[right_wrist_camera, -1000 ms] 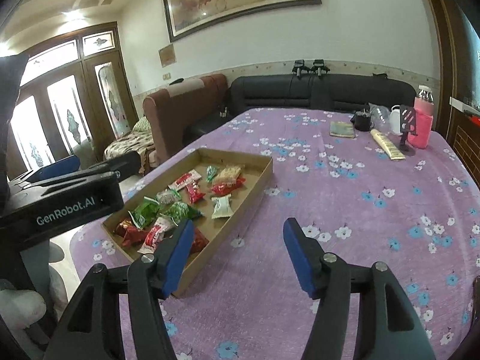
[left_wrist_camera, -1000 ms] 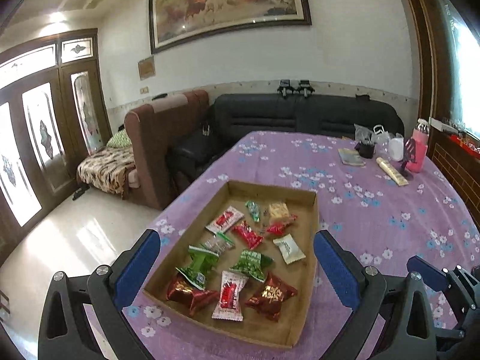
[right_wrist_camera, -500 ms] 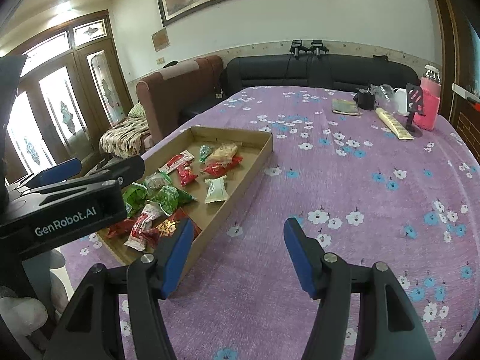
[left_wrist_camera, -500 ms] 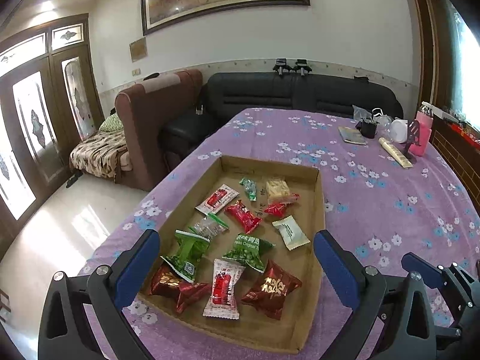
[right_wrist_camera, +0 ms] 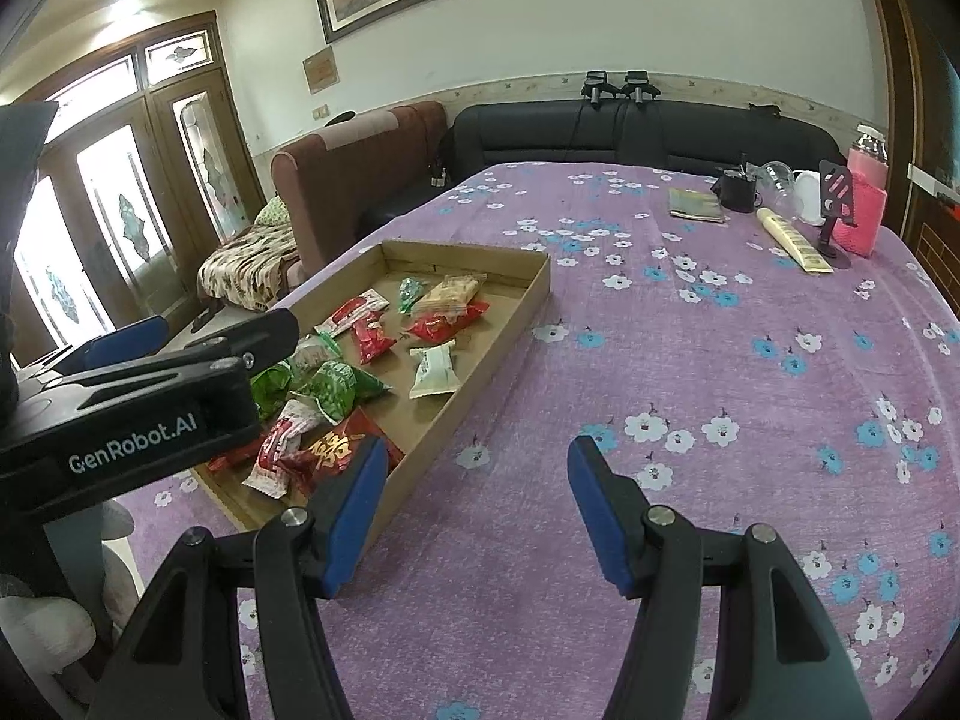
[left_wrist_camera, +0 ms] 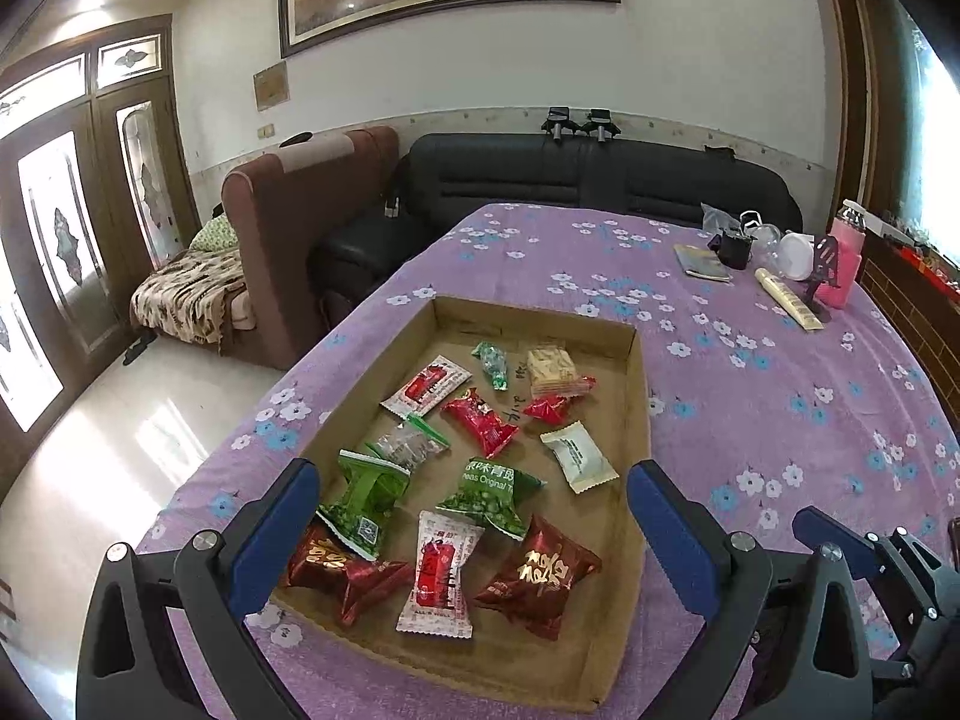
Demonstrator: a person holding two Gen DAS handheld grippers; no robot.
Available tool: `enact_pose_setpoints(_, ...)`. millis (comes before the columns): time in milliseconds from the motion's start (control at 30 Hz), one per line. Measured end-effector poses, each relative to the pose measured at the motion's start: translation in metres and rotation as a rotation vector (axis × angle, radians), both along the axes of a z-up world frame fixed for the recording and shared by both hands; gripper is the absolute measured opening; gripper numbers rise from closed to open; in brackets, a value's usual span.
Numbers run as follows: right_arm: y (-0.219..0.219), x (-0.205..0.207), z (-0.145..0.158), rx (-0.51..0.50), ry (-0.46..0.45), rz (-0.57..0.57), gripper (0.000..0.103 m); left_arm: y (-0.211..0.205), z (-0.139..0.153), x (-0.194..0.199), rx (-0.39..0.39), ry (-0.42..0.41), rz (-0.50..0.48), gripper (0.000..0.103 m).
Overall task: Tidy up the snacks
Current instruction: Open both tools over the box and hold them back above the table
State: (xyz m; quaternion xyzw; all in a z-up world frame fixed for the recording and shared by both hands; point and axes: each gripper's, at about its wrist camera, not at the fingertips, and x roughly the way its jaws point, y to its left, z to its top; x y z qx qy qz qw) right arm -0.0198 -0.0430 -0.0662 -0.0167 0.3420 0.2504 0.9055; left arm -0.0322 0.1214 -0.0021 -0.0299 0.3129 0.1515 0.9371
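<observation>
Both grippers spread, holding nothing: left gripper (left_wrist_camera: 474,516) above cardboard tray (left_wrist_camera: 641,396), hiding near snacks (right_wrist_camera: 336,387) in right view; right gripper (right_wrist_camera: 477,507) over tablecloth (right_wrist_camera: 690,360).

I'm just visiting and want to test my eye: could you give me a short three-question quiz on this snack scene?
1. True or false: the left hand-held gripper is open above the tray.
2. What is the right hand-held gripper holding? A) a snack B) nothing C) the bottle
3. Fill in: the pink bottle stands at the table's far ____ corner.

Key: 1 true; 2 B; 3 right.
</observation>
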Motion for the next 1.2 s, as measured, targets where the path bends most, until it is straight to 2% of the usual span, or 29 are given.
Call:
enact_pose_setpoints(667, 0.005, -0.005, 0.001, -0.008, -0.008, 0.012, 0.065, 0.002, -0.001, -0.001, -0.009, -0.003, -0.003, 0.103)
enact_pose_setpoints(767, 0.005, -0.006, 0.002, -0.006, -0.011, 0.013, 0.065, 0.001, 0.004, -0.007, 0.001, -0.034, 0.013, 0.103)
enact_pose_setpoints(900, 0.005, -0.011, 0.006, 0.0, -0.028, 0.019, 0.065, -0.004, 0.027, -0.034, 0.066, -0.179, 0.09, 0.103)
enact_pose_setpoints(1000, 0.004, -0.016, 0.01, 0.006, -0.042, 0.025, 0.065, -0.006, 0.042, -0.05, 0.066, -0.243, 0.103, 0.103)
enact_pose_setpoints(1100, 0.004, -0.021, 0.012, 0.01, -0.052, 0.036, 0.065, -0.001, 0.038, -0.056, 0.022, -0.23, 0.132, 0.103)
enact_pose_setpoints(1200, 0.004, -0.026, 0.014, 0.01, -0.066, 0.047, 0.065, 0.003, 0.032, -0.056, 0.021, -0.217, 0.134, 0.103)
